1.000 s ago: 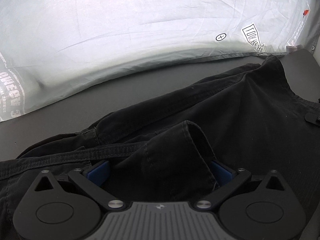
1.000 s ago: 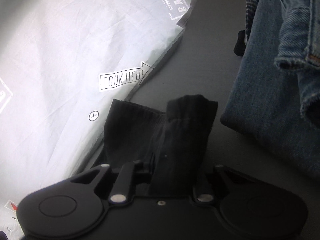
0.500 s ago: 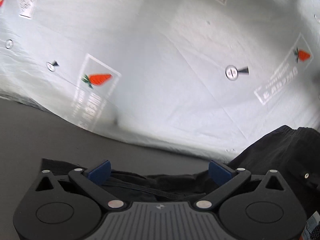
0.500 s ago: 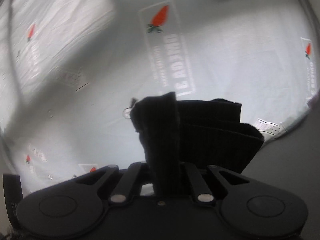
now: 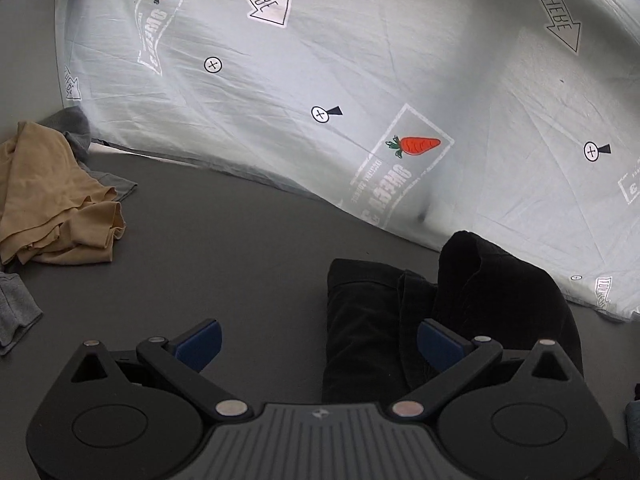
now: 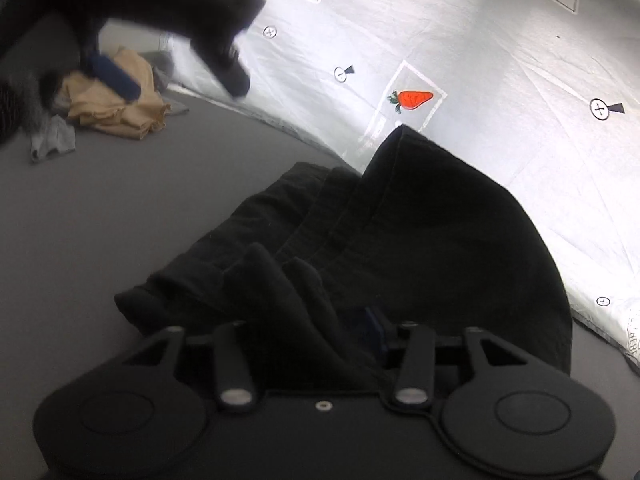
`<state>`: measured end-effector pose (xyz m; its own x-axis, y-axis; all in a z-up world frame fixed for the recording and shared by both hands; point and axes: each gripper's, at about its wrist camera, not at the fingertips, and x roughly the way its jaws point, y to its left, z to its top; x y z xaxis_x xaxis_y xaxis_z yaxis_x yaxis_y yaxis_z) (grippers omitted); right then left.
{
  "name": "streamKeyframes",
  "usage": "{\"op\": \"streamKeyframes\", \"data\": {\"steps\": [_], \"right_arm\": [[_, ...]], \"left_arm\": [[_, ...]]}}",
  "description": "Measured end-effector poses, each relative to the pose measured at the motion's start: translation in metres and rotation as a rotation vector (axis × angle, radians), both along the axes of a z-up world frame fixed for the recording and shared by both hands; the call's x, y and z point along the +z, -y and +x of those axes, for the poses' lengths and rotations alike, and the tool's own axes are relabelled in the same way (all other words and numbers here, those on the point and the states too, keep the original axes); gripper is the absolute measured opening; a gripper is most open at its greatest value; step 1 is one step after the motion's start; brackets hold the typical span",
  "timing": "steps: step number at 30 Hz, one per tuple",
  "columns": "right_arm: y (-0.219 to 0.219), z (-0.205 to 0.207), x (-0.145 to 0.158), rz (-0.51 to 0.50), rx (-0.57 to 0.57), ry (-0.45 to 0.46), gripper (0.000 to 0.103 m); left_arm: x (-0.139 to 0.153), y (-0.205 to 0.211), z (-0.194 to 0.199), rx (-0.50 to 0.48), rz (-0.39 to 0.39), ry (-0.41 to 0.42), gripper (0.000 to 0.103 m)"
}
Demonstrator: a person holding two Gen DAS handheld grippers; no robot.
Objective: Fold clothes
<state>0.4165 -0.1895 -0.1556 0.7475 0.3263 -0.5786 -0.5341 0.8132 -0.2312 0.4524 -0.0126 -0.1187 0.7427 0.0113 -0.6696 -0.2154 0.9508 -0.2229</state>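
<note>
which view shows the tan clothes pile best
The left wrist view: the tan clothes pile lies sharp and unobstructed at the left edge on the dark surface. In the right wrist view the pile is farther, blurred and partly hidden by the left gripper.

One black garment point(image 5: 492, 292) right of the fingers, one tan garment point(image 5: 52, 200) and two grey garments point(image 5: 16, 312) far left.

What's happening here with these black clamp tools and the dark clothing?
A person is folding clothes with a handheld gripper in each hand. The black garment lies bunched on the grey surface. The left gripper has open jaws with nothing pinched. The right gripper's jaws are opening, with a fold of the garment between them. A tan garment waits crumpled further left.
</note>
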Motion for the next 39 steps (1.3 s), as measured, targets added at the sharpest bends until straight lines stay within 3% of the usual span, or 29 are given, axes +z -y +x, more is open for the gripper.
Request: {"op": "streamKeyframes", "data": {"steps": [5,9,11,13,15,21,23,24,26,27,28,31,32,35,37,39], "right_arm": [[0.043,-0.022,0.024,0.083,-0.123,-0.010,0.082],[0.075,-0.036,0.009,0.034,-0.252,-0.047,0.083],[0.084,-0.035,0.010,0.047,-0.285,-0.051,0.073],[0.090,-0.028,0.020,0.109,-0.310,-0.043,0.048],[0.098,-0.011,0.031,0.191,-0.350,-0.029,0.036],[0.126,0.083,0.044,0.350,-0.531,0.027,0.037],[0.123,0.117,0.034,0.364,-0.550,0.021,0.038],[0.113,0.129,0.026,0.354,-0.515,-0.001,0.038],[0.065,0.151,-0.002,0.222,-0.400,-0.030,0.037],[0.039,0.152,-0.016,0.128,-0.350,-0.009,0.031],[0.007,0.150,-0.035,0.026,-0.283,0.011,0.003],[-0.053,0.127,-0.065,-0.253,-0.190,0.157,0.003],[-0.056,0.118,-0.063,-0.267,-0.165,0.171,0.003],[-0.037,0.098,-0.037,-0.094,-0.118,0.070,0.003],[-0.015,0.079,-0.021,0.079,-0.064,-0.055,0.039],[0.002,0.060,-0.014,0.219,-0.043,-0.152,0.049]], "left_arm": [[-0.001,0.037,0.031,-0.153,0.008,0.033,0.103],[-0.005,0.057,0.057,-0.234,0.024,0.042,0.103],[-0.003,0.064,0.069,-0.251,0.028,0.051,0.103],[-0.002,0.065,0.078,-0.233,0.022,0.056,0.103],[-0.004,0.062,0.081,-0.198,0.002,0.044,0.103],[-0.023,0.037,0.060,-0.129,0.010,-0.028,0.103],[-0.030,0.024,0.051,-0.093,0.002,-0.055,0.103],[-0.032,0.018,0.047,-0.074,-0.013,-0.067,0.103],[-0.037,0.005,0.041,-0.039,-0.038,-0.088,0.103],[-0.039,-0.001,0.039,-0.022,-0.047,-0.098,0.103],[-0.040,-0.007,0.038,-0.005,-0.050,-0.105,0.103],[-0.042,-0.023,0.037,0.039,-0.054,-0.117,0.103],[-0.041,-0.028,0.037,0.051,-0.057,-0.116,0.103],[-0.038,-0.034,0.038,0.058,-0.059,-0.107,0.103],[-0.036,-0.033,0.038,0.051,-0.057,-0.100,0.103],[-0.033,-0.027,0.036,0.024,-0.050,-0.091,0.103]]}}
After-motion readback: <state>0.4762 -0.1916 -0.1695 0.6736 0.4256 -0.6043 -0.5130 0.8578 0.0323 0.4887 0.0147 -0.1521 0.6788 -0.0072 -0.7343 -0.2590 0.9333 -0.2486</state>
